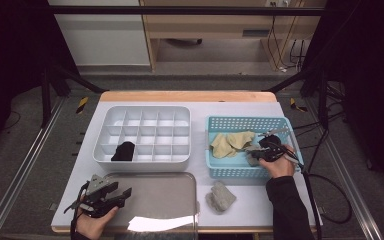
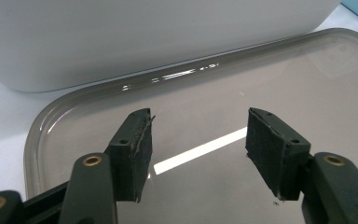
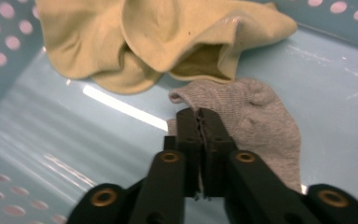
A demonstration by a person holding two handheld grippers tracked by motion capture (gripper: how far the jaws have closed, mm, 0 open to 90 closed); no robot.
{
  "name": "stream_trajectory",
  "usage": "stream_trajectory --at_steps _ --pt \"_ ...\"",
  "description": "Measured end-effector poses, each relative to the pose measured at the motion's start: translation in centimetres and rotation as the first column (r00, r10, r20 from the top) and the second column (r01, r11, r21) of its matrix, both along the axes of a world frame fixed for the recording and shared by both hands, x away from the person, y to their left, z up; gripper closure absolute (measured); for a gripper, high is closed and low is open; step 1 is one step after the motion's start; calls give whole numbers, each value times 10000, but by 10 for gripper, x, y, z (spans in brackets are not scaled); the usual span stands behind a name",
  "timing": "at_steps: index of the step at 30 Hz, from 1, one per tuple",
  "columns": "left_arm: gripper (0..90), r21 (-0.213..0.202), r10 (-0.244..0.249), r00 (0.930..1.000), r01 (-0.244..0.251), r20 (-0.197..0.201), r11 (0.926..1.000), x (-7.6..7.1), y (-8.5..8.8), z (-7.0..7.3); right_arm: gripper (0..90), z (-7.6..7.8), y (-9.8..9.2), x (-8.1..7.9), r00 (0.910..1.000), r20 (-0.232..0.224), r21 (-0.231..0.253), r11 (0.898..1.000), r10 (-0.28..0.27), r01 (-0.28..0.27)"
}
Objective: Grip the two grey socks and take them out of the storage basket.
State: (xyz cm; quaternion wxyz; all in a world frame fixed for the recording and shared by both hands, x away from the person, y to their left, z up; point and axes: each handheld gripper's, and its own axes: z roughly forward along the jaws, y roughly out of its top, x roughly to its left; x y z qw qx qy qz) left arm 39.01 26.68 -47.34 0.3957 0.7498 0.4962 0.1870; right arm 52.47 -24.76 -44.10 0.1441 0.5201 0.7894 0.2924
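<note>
Two tools at work. High view: right tool (image 1: 269, 152) down in the blue basket (image 1: 220, 171) among the socks; left tool (image 1: 111, 196) idle over the grey tray (image 1: 180, 200).

Left gripper view: jaws spread, nothing between.

Right gripper view: jaws clenched at the grey sock's (image 3: 256, 126) edge (whether fabric is caught, cannot tell; the high view hides this). Risk: a thin pinch slips on lifting, or drags the yellow sock (image 3: 135, 42).

You had a white-topped table (image 1: 245, 107) before you. On it sat a white divided tray (image 1: 142, 162), a blue basket (image 1: 230, 172) just right of that, a grey lid (image 1: 170, 192) in front, and a grey sock (image 1: 221, 196) beside the lid.
</note>
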Motion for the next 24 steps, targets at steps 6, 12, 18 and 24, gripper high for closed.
stream_trajectory --at_steps 6,12,18,24 --pt "399 -10 14 10000 -14 -1 10000 0 0 0 900 7 -3 -1 9954 960 729 9973 12 -82" --pt "399 -46 10 10000 -10 55 10000 0 0 0 900 19 -5 -5 9833 1822 1229 9922 -6 -222" --pt "399 -41 13 10000 -13 48 10000 -1 0 1 900 30 -5 -19 9688 2472 1410 9885 190 -554" --pt "399 -36 5 10000 -5 67 10000 -1 -1 1 900 44 -8 -37 9503 3109 1716 9825 156 -723"
